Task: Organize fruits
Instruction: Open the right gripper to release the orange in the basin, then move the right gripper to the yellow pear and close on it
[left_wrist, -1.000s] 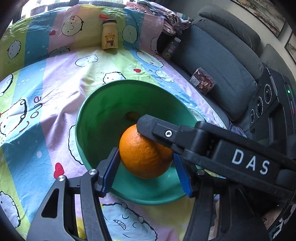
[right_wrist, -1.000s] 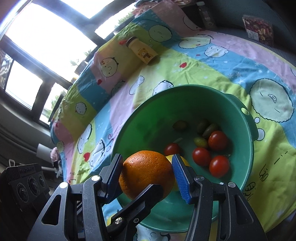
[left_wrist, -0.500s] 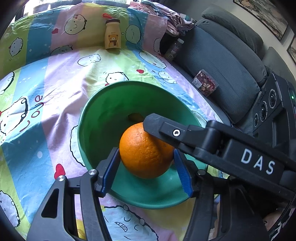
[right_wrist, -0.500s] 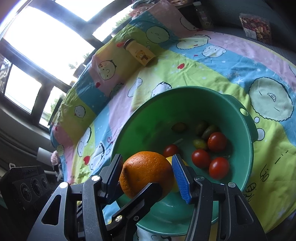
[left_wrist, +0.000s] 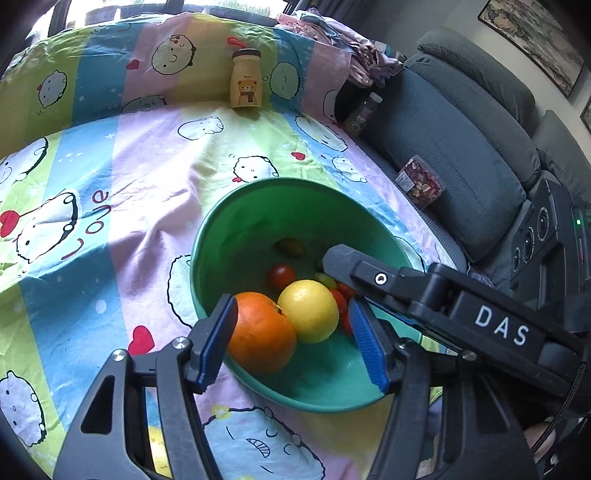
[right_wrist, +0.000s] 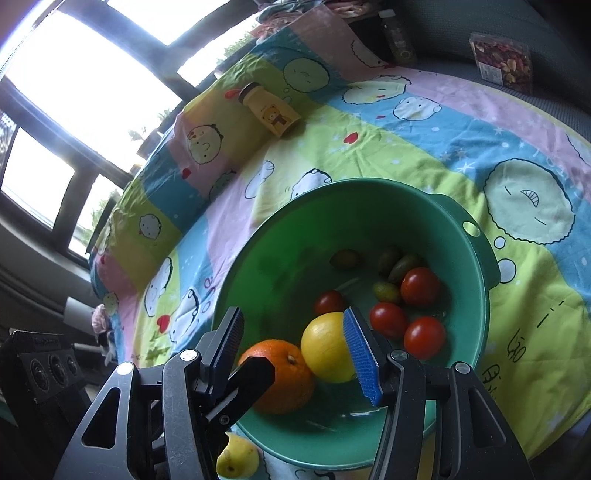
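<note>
A green bowl (left_wrist: 295, 181) (right_wrist: 369, 182) stands on the cartoon-print cloth. In it an orange (left_wrist: 260, 332) (right_wrist: 280, 374) lies against a lemon (left_wrist: 308, 310) (right_wrist: 327, 347), with several red tomatoes (right_wrist: 421, 286) and small green fruits (right_wrist: 400, 266) behind. My left gripper (left_wrist: 293, 341) hovers over the bowl's near rim with its jaws opening; the orange and lemon show between its blue pads but rest in the bowl, free of them. My right gripper (right_wrist: 295, 350) hangs open over the same spot, crossing the left one, with nothing gripped.
A yellow bear-print bottle (left_wrist: 245, 81) (right_wrist: 269, 110) stands at the far side of the cloth. Another yellow fruit (right_wrist: 236, 459) lies outside the bowl by its near rim. A snack packet (left_wrist: 419, 182) lies on the grey sofa (left_wrist: 461, 147), and a black speaker (left_wrist: 546, 236) is at the right.
The orange, which was up between the crossed fingers of both grippers, now lies in the bowl beside the lemon. The left jaws have spread wider. The right gripper has kept still.
</note>
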